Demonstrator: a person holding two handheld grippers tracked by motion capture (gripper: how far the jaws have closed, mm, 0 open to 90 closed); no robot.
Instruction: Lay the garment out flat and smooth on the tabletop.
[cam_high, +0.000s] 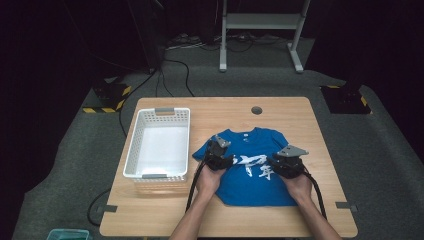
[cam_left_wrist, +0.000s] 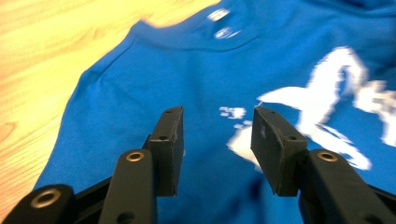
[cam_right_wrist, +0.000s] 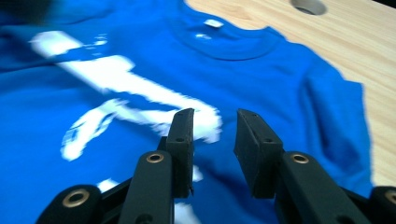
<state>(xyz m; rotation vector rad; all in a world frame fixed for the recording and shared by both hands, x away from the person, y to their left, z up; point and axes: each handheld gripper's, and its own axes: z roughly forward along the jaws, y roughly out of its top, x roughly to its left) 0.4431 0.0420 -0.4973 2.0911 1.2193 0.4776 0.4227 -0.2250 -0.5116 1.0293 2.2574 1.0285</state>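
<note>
A blue T-shirt (cam_high: 250, 172) with white print lies flat on the wooden counter (cam_high: 300, 115), its collar pointing away from the person and its hem toward the near edge. The left hand-held gripper (cam_high: 216, 145) is over the left shoulder part of the shirt, and the right hand-held gripper (cam_high: 287, 161) is over the right side of the print, near the right sleeve. In the left gripper view, the jaws of the left hand-held gripper (cam_left_wrist: 217, 135) stand apart above the blue cloth with nothing between them. In the right gripper view, the right hand-held gripper (cam_right_wrist: 214, 140) is also parted and empty, with the collar ahead of it. A white plastic basket (cam_high: 136, 145) stands on the counter just beside the left sleeve, and it is empty. A round hole (cam_high: 256, 110) in the counter lies beyond the collar. Nothing stands between the jaws and the cloth.
</note>
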